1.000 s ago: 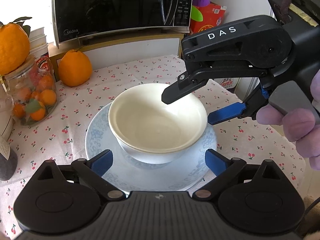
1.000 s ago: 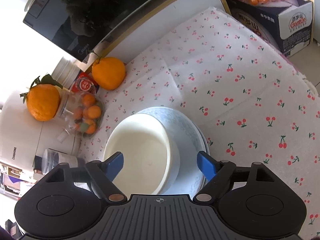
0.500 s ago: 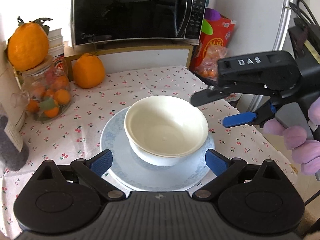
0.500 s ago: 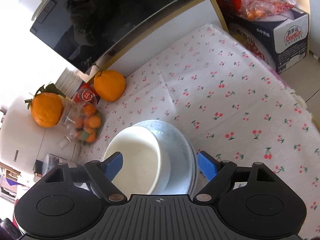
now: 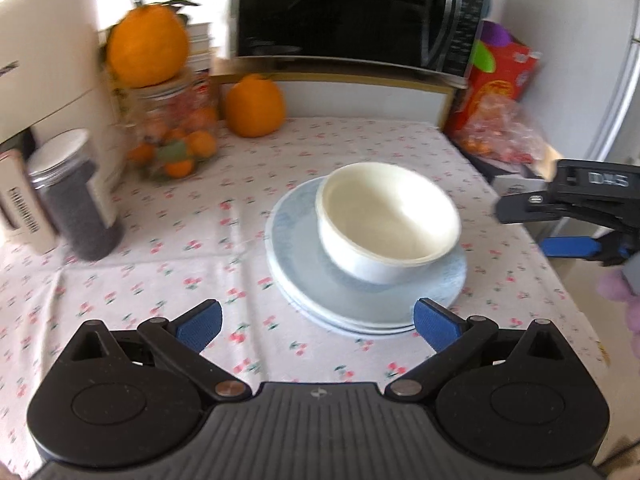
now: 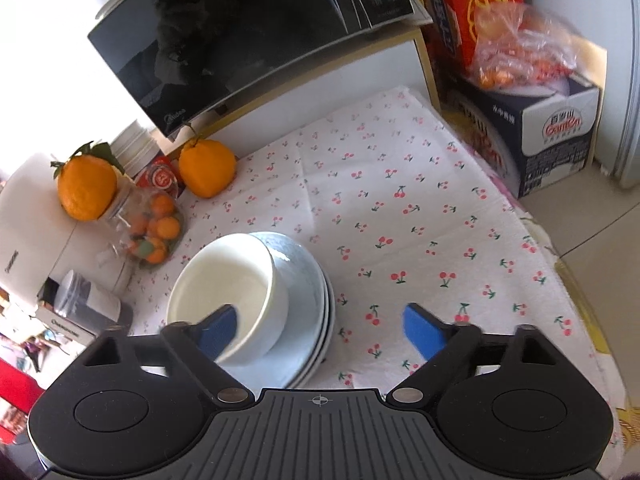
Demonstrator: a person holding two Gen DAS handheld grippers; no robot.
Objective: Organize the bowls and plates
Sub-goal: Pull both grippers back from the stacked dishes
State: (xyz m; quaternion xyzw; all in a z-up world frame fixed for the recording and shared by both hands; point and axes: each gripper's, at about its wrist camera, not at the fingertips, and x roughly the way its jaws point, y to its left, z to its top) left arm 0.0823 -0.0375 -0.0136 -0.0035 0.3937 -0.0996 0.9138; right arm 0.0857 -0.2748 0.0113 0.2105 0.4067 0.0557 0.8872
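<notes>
A white bowl (image 5: 388, 224) (image 6: 228, 276) sits in a stack of pale blue plates (image 5: 360, 304) (image 6: 308, 280) on the cherry-print tablecloth (image 5: 160, 264). My left gripper (image 5: 316, 320) hangs open just short of the plates' near rim, with nothing between its blue pads. My right gripper (image 6: 320, 328) (image 5: 524, 230) is off to the right of the stack, past the table's edge, and its jaws are opening. In the right wrist view its left pad (image 6: 220, 330) overlaps the bowl, but neither pad presses on anything.
A black microwave (image 5: 352, 12) stands on a shelf at the back. Left of the plates are an orange (image 5: 254, 106), a jar of small oranges (image 5: 176, 136) with an orange on top, a dark lidded jar (image 5: 76, 200) and a white appliance (image 5: 44, 52). Right: a red box (image 6: 484, 8), bagged fruit (image 6: 520, 44), a carton (image 6: 552, 136).
Both grippers have drawn back from the bowl and plates. The right gripper has slid off to the right, and its jaws stand wider. The bowl rests on the plates as before.
</notes>
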